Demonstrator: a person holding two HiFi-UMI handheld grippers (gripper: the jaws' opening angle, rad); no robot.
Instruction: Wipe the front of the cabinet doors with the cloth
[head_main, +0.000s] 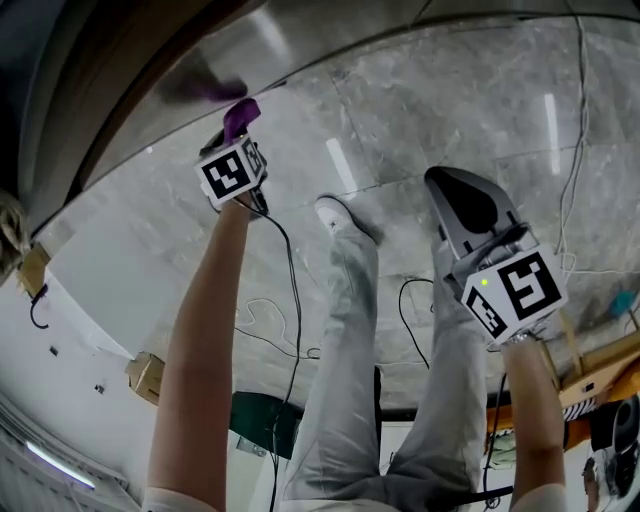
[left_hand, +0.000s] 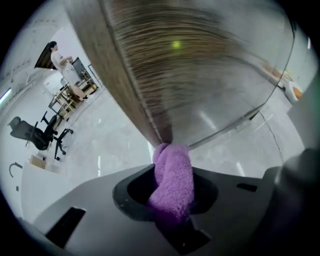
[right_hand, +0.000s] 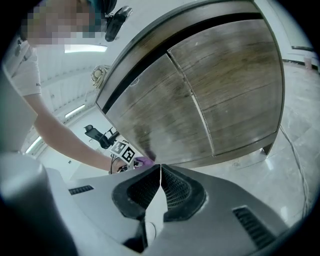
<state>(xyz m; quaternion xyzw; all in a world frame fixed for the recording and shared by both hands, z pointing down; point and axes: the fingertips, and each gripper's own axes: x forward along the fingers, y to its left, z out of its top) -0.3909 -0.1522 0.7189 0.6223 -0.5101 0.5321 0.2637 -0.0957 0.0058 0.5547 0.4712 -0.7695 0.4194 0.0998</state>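
My left gripper (head_main: 236, 135) is shut on a purple cloth (left_hand: 172, 182) and presses it against the bottom edge of the wooden cabinet door (left_hand: 165, 75). In the head view the cloth (head_main: 240, 115) sticks out past the marker cube toward the cabinet (head_main: 120, 70). From the right gripper view I see both cabinet doors (right_hand: 200, 100) from a distance, with the left gripper (right_hand: 142, 161) and cloth at the lower left corner of the left door. My right gripper (head_main: 460, 195) hangs low over the floor, away from the cabinet; its jaws (right_hand: 160, 170) are closed with nothing between them.
The person's legs and a white shoe (head_main: 340, 215) stand on the grey marble floor (head_main: 450, 110). Cables (head_main: 290, 290) trail across it. Office chairs (left_hand: 37, 135) and a desk with another person are far off. A cabinet leg (right_hand: 267, 148) shows at the lower right.
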